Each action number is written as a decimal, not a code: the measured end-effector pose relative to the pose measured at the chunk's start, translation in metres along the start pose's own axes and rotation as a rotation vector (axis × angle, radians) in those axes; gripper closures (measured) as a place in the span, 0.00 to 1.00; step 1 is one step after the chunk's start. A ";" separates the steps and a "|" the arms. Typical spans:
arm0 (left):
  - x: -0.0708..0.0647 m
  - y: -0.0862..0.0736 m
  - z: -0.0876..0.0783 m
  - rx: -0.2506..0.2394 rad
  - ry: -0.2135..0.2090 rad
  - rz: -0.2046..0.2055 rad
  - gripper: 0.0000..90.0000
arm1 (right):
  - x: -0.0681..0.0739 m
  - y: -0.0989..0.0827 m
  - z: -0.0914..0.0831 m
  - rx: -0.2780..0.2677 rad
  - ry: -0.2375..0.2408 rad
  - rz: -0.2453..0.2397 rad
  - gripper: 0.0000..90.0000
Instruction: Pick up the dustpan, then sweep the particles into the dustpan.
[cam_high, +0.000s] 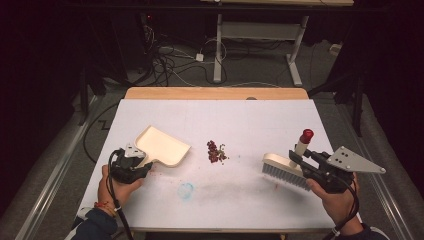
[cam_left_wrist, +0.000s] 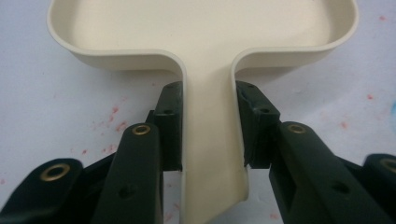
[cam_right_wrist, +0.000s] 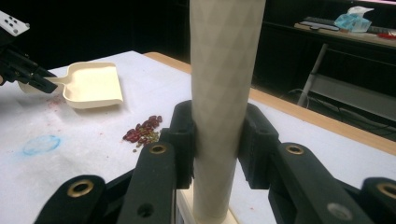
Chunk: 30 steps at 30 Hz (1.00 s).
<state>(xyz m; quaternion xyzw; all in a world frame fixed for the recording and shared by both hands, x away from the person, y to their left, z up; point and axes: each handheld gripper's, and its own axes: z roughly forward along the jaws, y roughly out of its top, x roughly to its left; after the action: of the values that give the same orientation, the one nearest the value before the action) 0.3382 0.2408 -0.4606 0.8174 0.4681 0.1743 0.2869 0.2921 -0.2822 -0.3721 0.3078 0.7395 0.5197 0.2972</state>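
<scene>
The left gripper (cam_high: 134, 161) sits near the counter's front-left corner, fingers (cam_left_wrist: 169, 126) clamped tight. The right gripper (cam_high: 306, 162) hovers toward the front-right corner, fingers (cam_right_wrist: 183, 140) likewise clamped.

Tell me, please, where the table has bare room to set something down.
The far half of the table, beyond the dustpan and brush, is bare. So is the near edge past the blue smudge. The middle strip is crowded: dustpan, red bean pile, brush.
</scene>
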 end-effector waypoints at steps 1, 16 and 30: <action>0.000 0.000 -0.002 -0.005 -0.006 0.001 0.71 | 0.000 0.000 0.001 0.000 0.001 -0.001 0.78; -0.014 -0.014 -0.020 0.001 -0.047 0.042 0.71 | 0.000 0.002 0.015 0.000 0.026 0.013 0.78; -0.028 -0.019 -0.023 0.045 -0.096 0.092 0.71 | 0.004 0.017 0.046 0.011 0.035 -0.010 0.78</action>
<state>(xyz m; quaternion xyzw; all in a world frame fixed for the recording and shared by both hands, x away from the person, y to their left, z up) 0.2986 0.2309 -0.4551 0.8519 0.4193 0.1371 0.2822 0.3265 -0.2474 -0.3689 0.2967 0.7490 0.5194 0.2849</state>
